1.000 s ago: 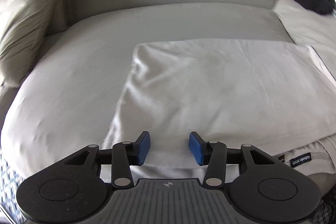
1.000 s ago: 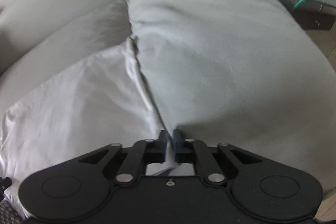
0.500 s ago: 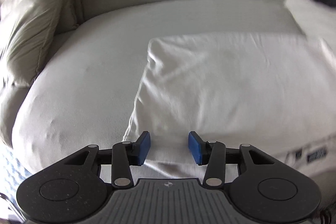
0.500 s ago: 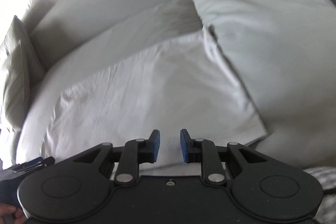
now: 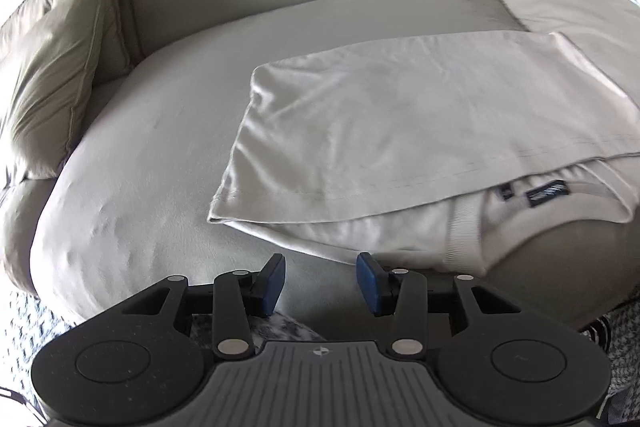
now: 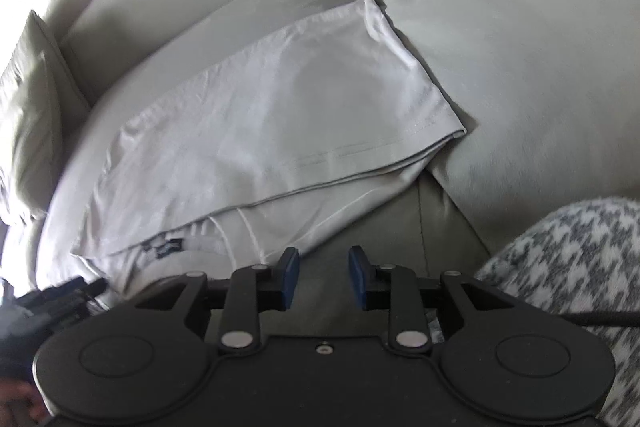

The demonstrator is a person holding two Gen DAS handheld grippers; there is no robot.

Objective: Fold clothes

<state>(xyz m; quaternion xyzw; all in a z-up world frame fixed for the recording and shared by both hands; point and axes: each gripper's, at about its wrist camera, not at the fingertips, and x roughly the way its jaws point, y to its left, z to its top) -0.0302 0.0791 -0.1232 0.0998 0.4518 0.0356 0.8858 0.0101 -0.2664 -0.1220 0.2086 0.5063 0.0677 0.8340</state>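
The white T-shirt [image 5: 400, 131], soft and limp, is shown folded on the sofa cushion [image 5: 152, 155], best gripped at hemmed corners; left tongs [image 5: 321, 281] and right tongs [image 6: 324, 277], the latter just opened, are parted and empty.

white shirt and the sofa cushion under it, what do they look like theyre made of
White shirt: thin, soft knit, probably cotton jersey, matte with a slight sheen; it drapes in fine wrinkles, has a stitched hem and a ribbed collar.
Sofa cushion: thicker grey-beige upholstery, suede-like or microfibre by its look; smooth, matte, with shallow dimples and no visible weave. Blur leaves the exact fibres open.
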